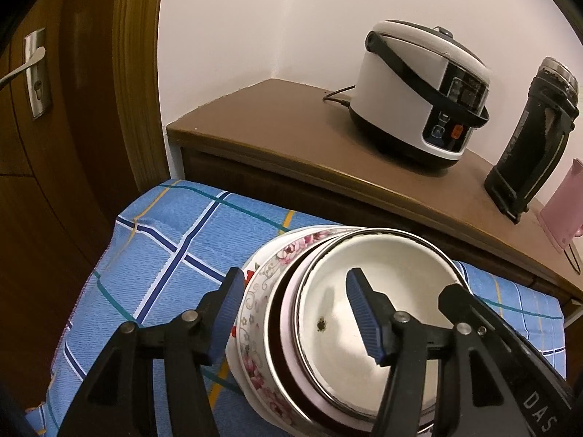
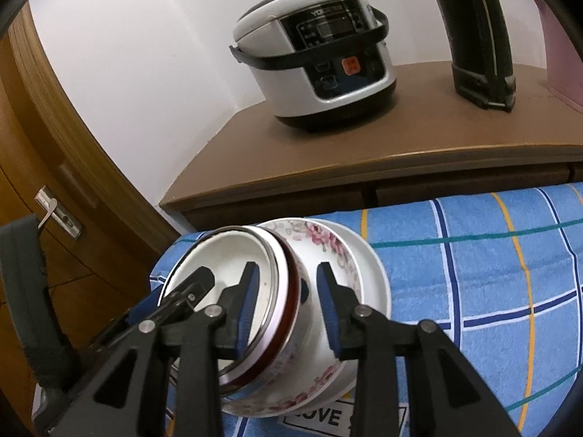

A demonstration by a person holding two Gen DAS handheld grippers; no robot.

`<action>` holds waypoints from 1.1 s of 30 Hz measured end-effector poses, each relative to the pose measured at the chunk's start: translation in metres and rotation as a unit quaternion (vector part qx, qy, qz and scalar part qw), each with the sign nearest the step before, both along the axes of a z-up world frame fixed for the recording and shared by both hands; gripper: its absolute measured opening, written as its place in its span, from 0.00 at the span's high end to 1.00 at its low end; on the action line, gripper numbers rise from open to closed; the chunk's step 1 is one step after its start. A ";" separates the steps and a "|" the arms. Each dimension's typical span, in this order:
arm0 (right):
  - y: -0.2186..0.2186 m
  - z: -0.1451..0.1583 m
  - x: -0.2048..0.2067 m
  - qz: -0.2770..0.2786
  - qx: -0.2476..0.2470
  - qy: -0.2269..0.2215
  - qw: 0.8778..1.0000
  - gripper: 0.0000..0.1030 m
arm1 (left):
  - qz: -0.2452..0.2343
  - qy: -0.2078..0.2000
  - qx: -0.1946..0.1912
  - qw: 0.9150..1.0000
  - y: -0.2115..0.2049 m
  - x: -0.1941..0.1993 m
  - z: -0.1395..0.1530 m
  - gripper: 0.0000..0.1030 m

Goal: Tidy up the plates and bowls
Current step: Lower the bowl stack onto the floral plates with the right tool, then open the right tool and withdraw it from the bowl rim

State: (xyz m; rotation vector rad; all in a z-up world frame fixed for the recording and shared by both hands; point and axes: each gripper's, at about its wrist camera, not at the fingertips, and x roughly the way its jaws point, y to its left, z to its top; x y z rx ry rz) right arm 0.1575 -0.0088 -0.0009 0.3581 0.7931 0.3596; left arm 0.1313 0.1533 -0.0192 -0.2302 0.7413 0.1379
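While both tongs (image 1: pixel 293 309) (image 2: pixel 288 302) straddle its rims spread, bowl stack (image 1: pixel 291 284) upright, mouths up

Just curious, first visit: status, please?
Both tools open, left tool and right tool straddling opposite rims of bowl stack. Stack on checked cloth. Nothing blocking.

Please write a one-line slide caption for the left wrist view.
Left gripper open astride the rim of nested bowls on a blue checked cloth, rice cooker behind.
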 end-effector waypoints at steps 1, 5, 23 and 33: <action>0.000 0.000 0.000 -0.001 0.002 0.000 1.000 0.67 | -0.001 -0.002 0.001 1.000 0.000 -0.001 0.001 0.41; -0.001 0.001 -0.002 -0.003 0.003 -0.006 1.000 0.67 | 0.007 -0.016 0.005 1.000 0.003 -0.004 0.009 0.40; -0.010 0.012 -0.022 -0.002 0.016 -0.030 0.999 0.59 | 0.006 -0.031 0.035 0.999 -0.009 -0.024 0.017 0.39; -0.021 0.024 -0.052 -0.010 0.018 -0.060 0.998 0.41 | 0.005 -0.053 0.061 0.997 -0.020 -0.055 0.029 0.32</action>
